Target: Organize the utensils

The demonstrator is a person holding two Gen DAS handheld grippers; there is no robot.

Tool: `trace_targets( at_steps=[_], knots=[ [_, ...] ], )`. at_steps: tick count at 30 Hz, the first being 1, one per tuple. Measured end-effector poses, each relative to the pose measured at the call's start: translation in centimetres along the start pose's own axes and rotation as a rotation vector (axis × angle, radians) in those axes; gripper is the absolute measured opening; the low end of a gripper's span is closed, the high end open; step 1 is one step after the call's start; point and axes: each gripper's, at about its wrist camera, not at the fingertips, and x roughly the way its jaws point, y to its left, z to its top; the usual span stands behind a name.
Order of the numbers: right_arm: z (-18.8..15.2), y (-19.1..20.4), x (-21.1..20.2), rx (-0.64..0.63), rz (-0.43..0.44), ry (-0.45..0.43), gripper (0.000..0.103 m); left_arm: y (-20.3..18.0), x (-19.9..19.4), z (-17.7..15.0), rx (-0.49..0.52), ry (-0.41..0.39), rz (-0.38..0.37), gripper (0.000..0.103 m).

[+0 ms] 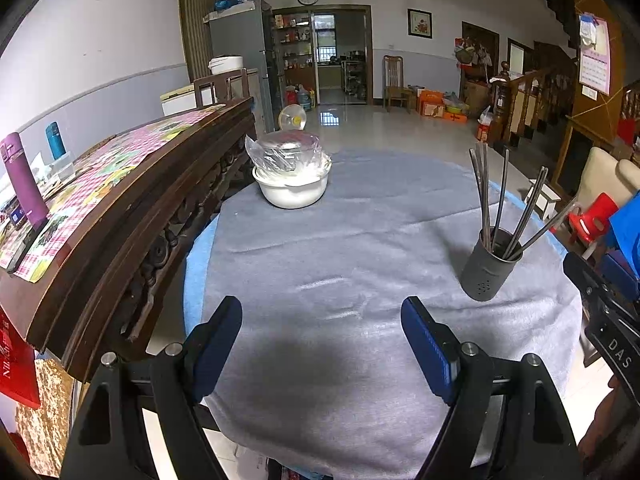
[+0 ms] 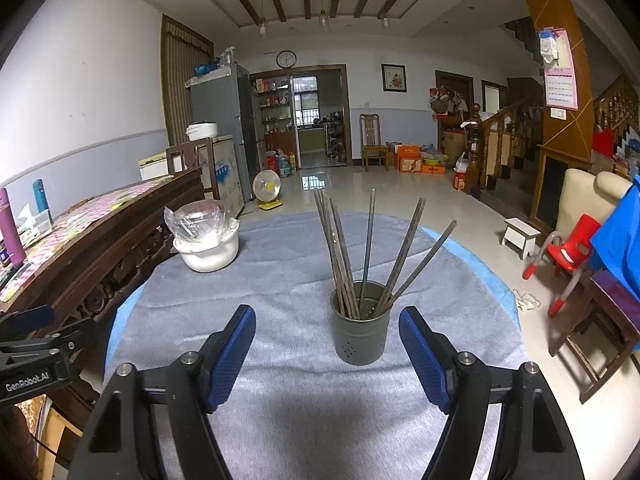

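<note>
A dark grey holder cup (image 2: 361, 330) stands upright on the grey cloth of the round table, with several metal chopsticks (image 2: 370, 248) fanned out in it. My right gripper (image 2: 327, 354) is open and empty, just in front of the cup, which sits slightly right of the gap's middle. In the left wrist view the cup (image 1: 489, 268) with its chopsticks (image 1: 500, 196) stands to the right of my left gripper (image 1: 322, 344), which is open and empty over bare cloth. The right gripper's body shows at that view's right edge.
A white bowl (image 1: 293, 190) with a plastic-wrapped glass bowl on top stands at the table's far left; it also shows in the right wrist view (image 2: 208, 252). A dark wooden sideboard (image 1: 132, 216) flanks the table's left. A red child's chair (image 2: 570, 254) and a wooden stool stand to the right.
</note>
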Motion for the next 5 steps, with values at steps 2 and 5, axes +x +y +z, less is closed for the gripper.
trace_targets(
  at_steps=[2, 5],
  knots=[
    [-0.2, -0.2, 0.4, 0.002, 0.004, 0.012, 0.078, -0.1, 0.5, -0.1, 0.000, 0.001, -0.004, 0.082],
    [-0.9, -1.2, 1.8, 0.020, 0.005, 0.045, 0.078, 0.0, 2.0, -0.4, -0.023, 0.044, -0.021, 0.082]
  ],
)
